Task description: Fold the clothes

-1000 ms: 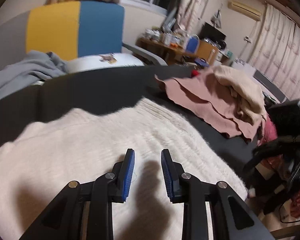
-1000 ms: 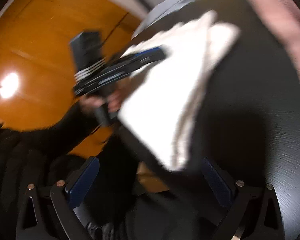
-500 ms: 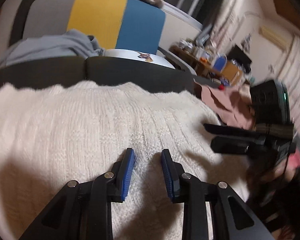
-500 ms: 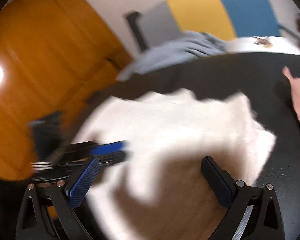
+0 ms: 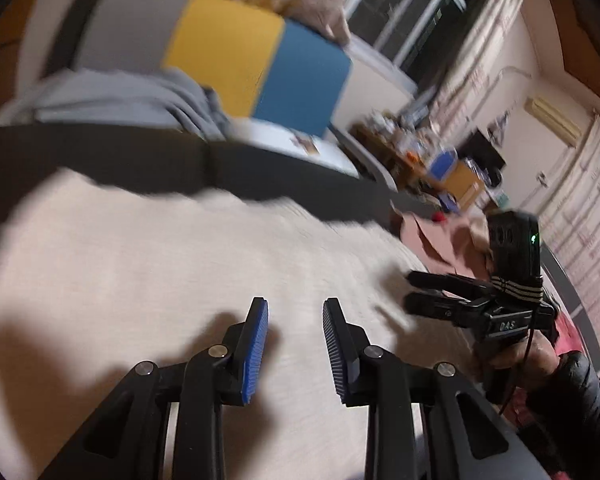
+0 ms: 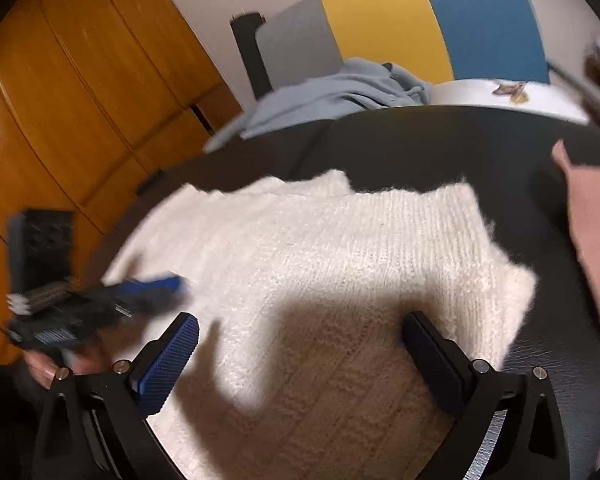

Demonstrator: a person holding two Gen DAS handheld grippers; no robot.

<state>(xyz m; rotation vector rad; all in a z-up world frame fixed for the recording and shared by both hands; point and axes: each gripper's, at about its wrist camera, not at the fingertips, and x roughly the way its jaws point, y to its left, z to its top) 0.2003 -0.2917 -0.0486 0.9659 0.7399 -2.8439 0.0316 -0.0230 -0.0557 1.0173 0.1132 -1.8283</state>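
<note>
A cream knitted sweater [image 6: 340, 264] lies folded and flat on the round black table [image 6: 440, 144]; it also fills the left wrist view [image 5: 180, 264]. My left gripper [image 5: 294, 344] hovers over the sweater with its jaws a small way apart and nothing between them; it shows blurred at the sweater's left edge in the right wrist view [image 6: 140, 292]. My right gripper [image 6: 300, 356] is wide open and empty above the sweater's near part; it shows at the sweater's right edge in the left wrist view [image 5: 440, 292].
A pink and beige clothes pile [image 5: 444, 236] lies on the table's right side, its pink edge also in the right wrist view [image 6: 596, 232]. A grey garment [image 6: 332, 92] lies on a grey, yellow and blue chair [image 6: 420, 20] behind the table. Orange wooden doors [image 6: 72, 92] stand at left.
The right gripper has swung in over the sweater and stays wide open. The left gripper has shifted over the sweater, its view turning left; its jaw gap is unchanged.
</note>
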